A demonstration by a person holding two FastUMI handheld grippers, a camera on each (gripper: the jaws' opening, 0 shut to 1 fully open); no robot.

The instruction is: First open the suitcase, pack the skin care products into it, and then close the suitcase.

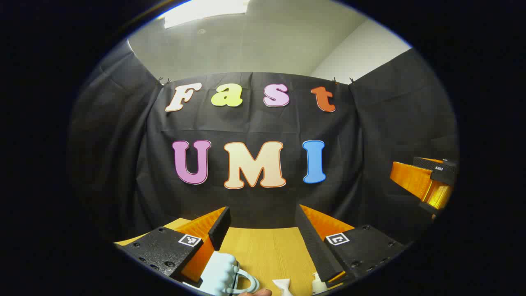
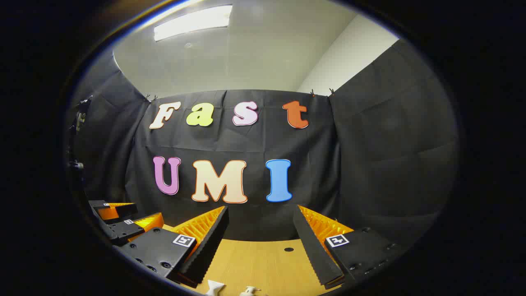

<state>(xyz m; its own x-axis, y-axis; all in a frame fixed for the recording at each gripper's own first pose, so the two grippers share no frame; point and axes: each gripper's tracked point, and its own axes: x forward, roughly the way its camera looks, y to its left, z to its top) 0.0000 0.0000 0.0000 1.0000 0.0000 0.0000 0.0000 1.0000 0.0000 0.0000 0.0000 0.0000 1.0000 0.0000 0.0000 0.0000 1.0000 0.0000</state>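
Observation:
A pale blue ribbed suitcase (image 1: 222, 273) with a loop handle lies on the wooden table (image 1: 267, 250), low in the left gripper view by my left finger. Whether its lid is up cannot be told. Two white pump tops of skin care bottles (image 1: 282, 285) (image 1: 316, 283) poke up at the bottom edge. My left gripper (image 1: 263, 211) is open, held above the table with nothing between its fingers. My right gripper (image 2: 260, 209) is open too and holds nothing. Two white bottle tops (image 2: 214, 287) (image 2: 249, 291) sit just below it. Each gripper appears in the other's view: right gripper (image 1: 427, 181), left gripper (image 2: 123, 220).
Black cloth walls close the booth at the back and both sides. A fingertip (image 1: 254, 292) shows at the bottom edge beside the suitcase handle. A small dark hole (image 2: 289, 249) marks the table near its back edge.

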